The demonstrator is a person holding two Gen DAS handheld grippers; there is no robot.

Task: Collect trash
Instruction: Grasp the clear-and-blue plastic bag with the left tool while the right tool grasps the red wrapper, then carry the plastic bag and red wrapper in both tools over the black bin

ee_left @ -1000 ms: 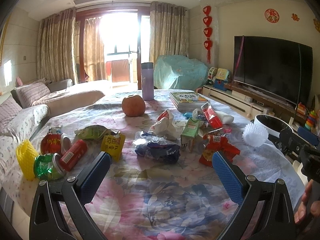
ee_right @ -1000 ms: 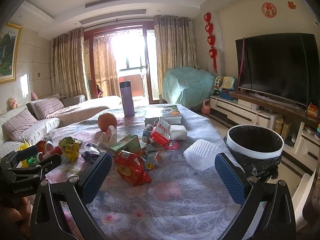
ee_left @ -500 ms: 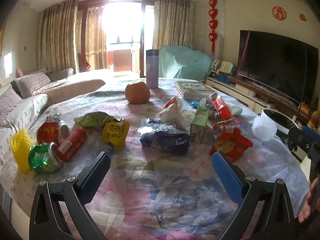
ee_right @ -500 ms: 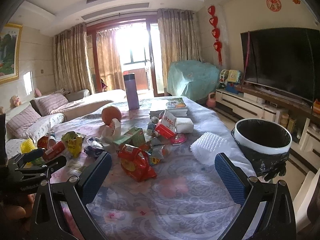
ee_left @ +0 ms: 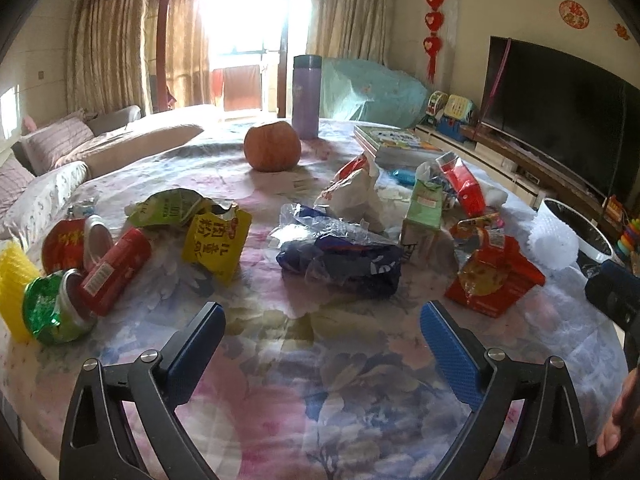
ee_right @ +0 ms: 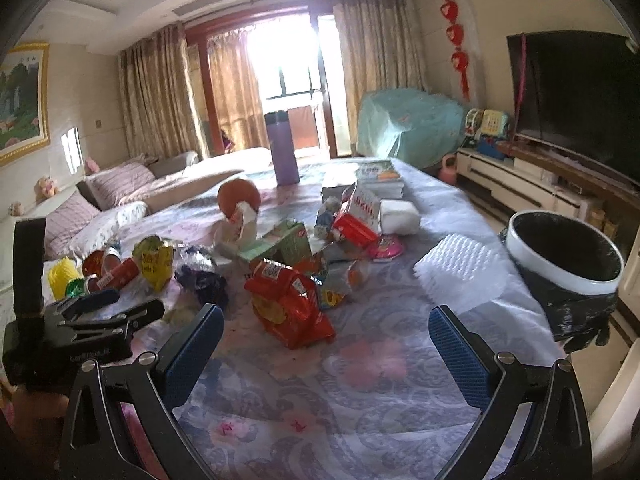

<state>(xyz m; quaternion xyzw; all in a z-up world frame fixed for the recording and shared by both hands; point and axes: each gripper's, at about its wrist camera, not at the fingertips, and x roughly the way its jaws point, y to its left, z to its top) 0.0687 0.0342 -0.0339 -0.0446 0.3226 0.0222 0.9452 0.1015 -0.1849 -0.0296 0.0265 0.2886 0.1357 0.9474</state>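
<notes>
Table carries the trash as a loose heap from 9 to 2 o'clock; bin stands off its edge at 3 o'clock, seen lined and empty only by the right wrist, a mere rim sliver from the left. Both claws spread wide with nothing between them, left gripper having just narrowed slightly, facing the blue bag, right gripper facing the red pack. Risk, judged: crinkled film may slip or drag neighbours; the orange could get nudged.
</notes>
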